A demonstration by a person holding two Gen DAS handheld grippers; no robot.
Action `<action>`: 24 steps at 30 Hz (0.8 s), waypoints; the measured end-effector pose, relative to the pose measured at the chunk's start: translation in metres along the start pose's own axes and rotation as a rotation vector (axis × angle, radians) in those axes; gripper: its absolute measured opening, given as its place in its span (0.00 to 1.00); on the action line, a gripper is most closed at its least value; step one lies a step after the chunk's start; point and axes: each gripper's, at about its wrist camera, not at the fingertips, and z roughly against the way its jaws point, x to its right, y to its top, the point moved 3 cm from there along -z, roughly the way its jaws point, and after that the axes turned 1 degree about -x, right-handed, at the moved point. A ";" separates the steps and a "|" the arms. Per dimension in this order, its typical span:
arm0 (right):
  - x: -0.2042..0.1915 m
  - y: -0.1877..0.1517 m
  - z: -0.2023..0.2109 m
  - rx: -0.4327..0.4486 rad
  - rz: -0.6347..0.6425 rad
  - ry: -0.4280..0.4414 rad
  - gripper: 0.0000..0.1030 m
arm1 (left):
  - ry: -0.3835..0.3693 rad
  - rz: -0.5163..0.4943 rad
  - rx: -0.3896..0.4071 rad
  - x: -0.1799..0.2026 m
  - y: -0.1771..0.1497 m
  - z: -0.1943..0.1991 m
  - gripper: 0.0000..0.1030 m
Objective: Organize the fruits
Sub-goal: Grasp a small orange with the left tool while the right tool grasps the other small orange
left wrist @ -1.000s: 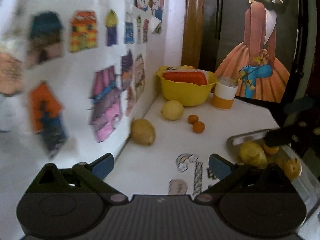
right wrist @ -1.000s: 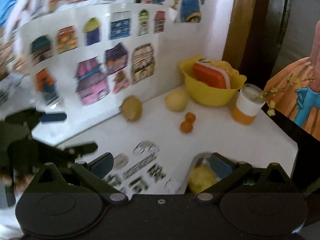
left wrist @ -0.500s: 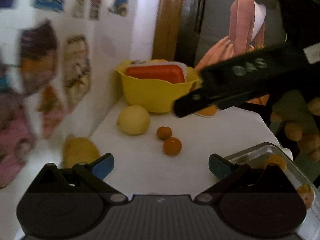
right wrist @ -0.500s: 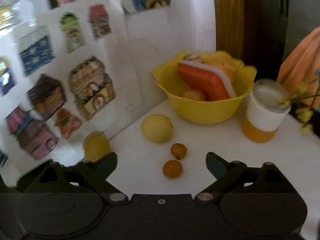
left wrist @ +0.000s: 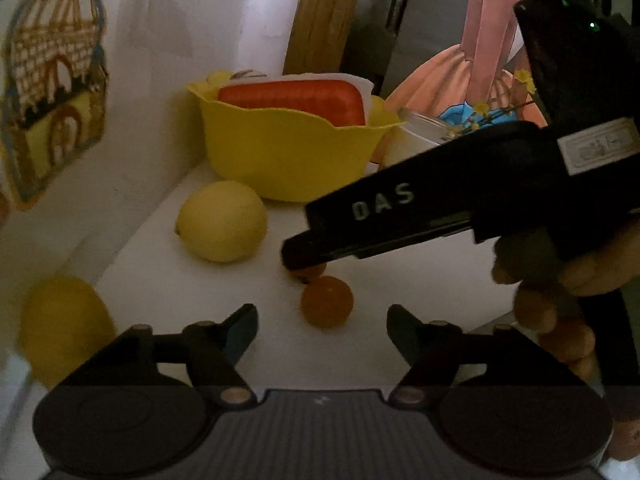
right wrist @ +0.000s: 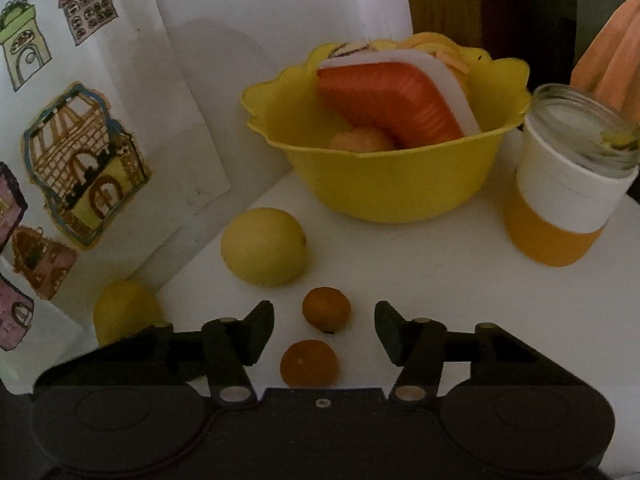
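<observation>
Right gripper (right wrist: pixel 324 320), jaws apart, straddles far orange (right wrist: pixel 326 308); centring before closing avoids nudging near orange (right wrist: pixel 309 363). Left gripper (left wrist: pixel 322 328) gapes, empty.

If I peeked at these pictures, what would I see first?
Probably the bright yellow bowl at the back of the white table, with a big orange-and-white slice sticking out. In front of it, two small orange fruits lie between the open fingers of the right gripper.
</observation>
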 end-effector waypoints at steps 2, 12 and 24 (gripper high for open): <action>-0.001 0.001 -0.002 0.000 0.003 0.005 0.52 | -0.007 0.002 0.000 0.001 0.002 -0.003 0.66; -0.001 0.005 -0.013 -0.017 0.002 -0.001 0.39 | 0.011 0.004 -0.025 0.003 0.008 -0.016 0.40; -0.001 0.002 -0.016 -0.006 -0.012 0.003 0.30 | 0.020 0.016 -0.035 0.003 0.014 -0.019 0.32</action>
